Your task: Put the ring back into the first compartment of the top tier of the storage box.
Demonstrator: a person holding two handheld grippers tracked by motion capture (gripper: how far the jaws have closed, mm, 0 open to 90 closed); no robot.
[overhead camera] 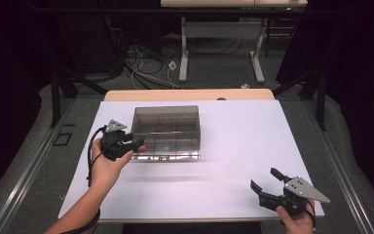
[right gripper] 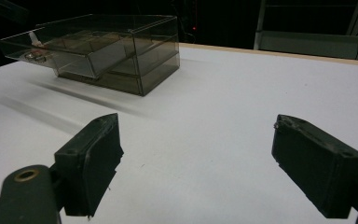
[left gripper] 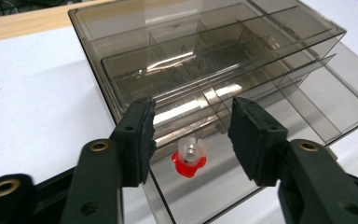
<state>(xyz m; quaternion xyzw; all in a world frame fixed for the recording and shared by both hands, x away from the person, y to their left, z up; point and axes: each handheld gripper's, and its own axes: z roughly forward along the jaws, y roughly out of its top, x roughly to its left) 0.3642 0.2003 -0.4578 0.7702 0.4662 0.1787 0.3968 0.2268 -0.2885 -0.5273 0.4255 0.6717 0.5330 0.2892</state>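
A smoky clear plastic drawer box (overhead camera: 165, 130) (left gripper: 205, 60) (right gripper: 121, 51) stands on the white table top, left of middle. One drawer (left gripper: 214, 196) is pulled out toward the person's side. In its front compartment lies a small piece with a red base and a clear top (left gripper: 189, 159) (overhead camera: 141, 148). My left gripper (overhead camera: 137, 145) (left gripper: 193, 119) hovers over that compartment, its jaws apart and the piece below the gap, untouched. My right gripper (overhead camera: 263, 178) (right gripper: 196, 140) is held wide open above bare table at the near right, with nothing between its pads.
The white sheet (overhead camera: 243, 141) covers the table; a wooden strip (overhead camera: 190, 94) runs along its far edge. Beyond it are cables and a desk's legs (overhead camera: 183, 53) on the floor. Dark frame bars stand at both sides.
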